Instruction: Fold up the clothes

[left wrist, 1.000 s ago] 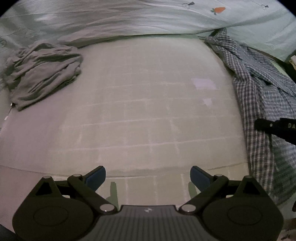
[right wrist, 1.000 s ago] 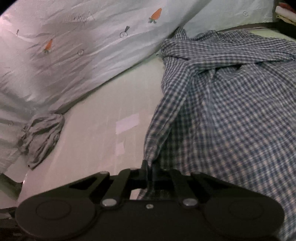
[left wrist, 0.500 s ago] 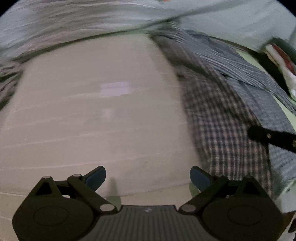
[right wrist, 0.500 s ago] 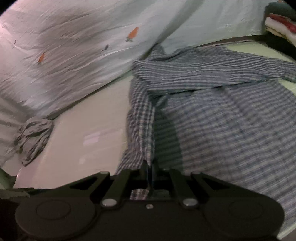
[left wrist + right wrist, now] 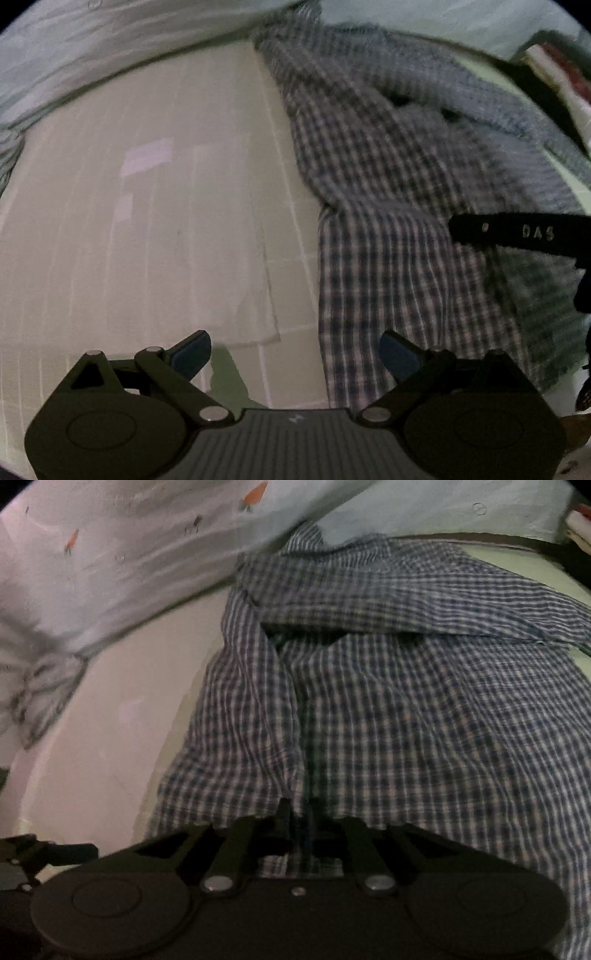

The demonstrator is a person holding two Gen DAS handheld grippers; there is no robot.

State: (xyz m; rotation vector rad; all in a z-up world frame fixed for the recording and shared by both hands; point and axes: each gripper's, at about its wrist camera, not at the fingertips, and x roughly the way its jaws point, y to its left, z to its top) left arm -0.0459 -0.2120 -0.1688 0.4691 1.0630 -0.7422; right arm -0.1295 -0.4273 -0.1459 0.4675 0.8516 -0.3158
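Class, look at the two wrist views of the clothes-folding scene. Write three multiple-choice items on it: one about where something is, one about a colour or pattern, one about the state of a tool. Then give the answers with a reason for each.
1. Where does the checked shirt lie in the left wrist view?
A. to the right of the bare mat
B. to the left of the bare mat
C. on top of the quilt

2. What is printed on the pale quilt?
A. blue stars
B. orange carrots
C. green leaves

3. How do the two tools stand?
A. both open
B. left shut, right open
C. left open, right shut on the shirt

Answers:
1 A, the shirt fills the right side, with the mat to its left.
2 B, small orange carrot shapes show on the quilt.
3 C, the left tool has its fingers spread wide with nothing between them; the right tool pinches the shirt's edge.
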